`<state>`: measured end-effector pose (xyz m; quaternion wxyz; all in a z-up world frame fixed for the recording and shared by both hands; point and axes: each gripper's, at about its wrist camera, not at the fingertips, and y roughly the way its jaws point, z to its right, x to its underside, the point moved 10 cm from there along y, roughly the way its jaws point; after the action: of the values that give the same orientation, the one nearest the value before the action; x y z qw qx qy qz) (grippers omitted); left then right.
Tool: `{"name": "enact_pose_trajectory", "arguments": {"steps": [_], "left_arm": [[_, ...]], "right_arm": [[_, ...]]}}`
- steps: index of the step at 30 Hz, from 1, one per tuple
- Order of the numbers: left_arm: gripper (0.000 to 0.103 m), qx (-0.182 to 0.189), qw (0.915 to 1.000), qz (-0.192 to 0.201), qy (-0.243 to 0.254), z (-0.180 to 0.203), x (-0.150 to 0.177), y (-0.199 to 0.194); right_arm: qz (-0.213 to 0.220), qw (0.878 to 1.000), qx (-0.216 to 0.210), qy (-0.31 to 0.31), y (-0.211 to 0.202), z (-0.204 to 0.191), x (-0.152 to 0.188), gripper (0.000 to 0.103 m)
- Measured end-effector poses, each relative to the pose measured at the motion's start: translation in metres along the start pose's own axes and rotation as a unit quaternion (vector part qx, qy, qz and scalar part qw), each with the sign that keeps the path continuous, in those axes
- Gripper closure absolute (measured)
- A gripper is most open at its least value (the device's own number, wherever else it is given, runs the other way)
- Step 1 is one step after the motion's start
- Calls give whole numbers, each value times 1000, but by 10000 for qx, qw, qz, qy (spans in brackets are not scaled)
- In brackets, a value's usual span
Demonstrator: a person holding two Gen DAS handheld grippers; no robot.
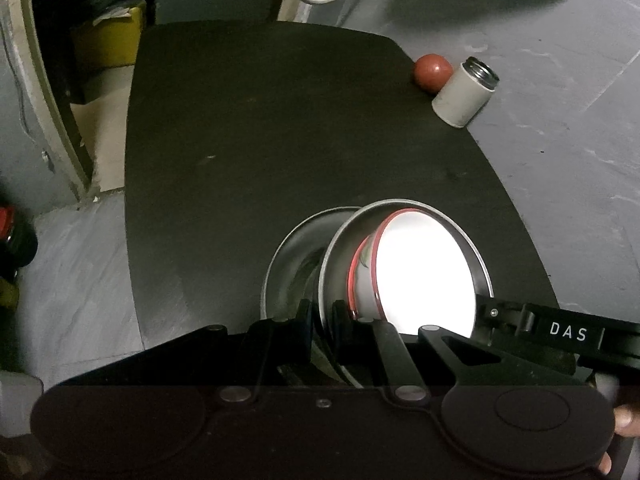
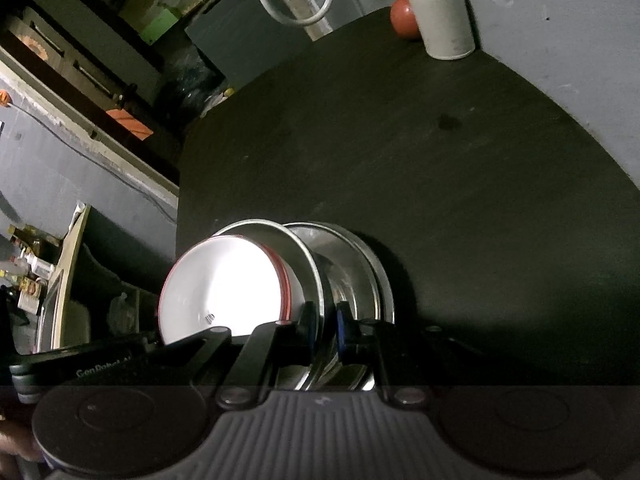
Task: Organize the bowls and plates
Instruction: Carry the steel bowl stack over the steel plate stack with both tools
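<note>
A white bowl with a red rim (image 1: 424, 276) sits inside a shallow steel dish (image 1: 340, 252). My left gripper (image 1: 323, 318) is shut on that dish's near rim. From the opposite side, my right gripper (image 2: 326, 322) is shut on the rim of the same steel dish (image 2: 296, 256), with the white bowl (image 2: 224, 280) glaring bright inside it. A second steel plate (image 1: 288, 264) lies right beneath, offset to one side and partly covered; it also shows as the steel plate (image 2: 356, 276) in the right wrist view. I cannot tell whether the two steel pieces touch.
The dishes are over the near part of a dark rounded table (image 1: 260, 140). At its far right edge lie a red ball (image 1: 433, 72) and a white open-topped can (image 1: 466, 94). Grey floor surrounds the table; boxes and clutter (image 1: 108, 40) stand at the far left.
</note>
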<state>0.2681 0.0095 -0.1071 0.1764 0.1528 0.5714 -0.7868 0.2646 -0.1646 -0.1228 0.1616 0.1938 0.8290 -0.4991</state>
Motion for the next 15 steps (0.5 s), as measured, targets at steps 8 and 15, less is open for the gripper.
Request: {"name": "enact_pose_trajectory", "arguments": {"steps": [8,15], "left_arm": [[93,-29,10000,-52,-58,-4,3,3],[93,-37,9999,-89,-62,-3,2,5]], "right_arm": [[-73,10000,4,-20,4,-1,-1,91],[-84,10000,12,-9,5,-1,-2,91]]}}
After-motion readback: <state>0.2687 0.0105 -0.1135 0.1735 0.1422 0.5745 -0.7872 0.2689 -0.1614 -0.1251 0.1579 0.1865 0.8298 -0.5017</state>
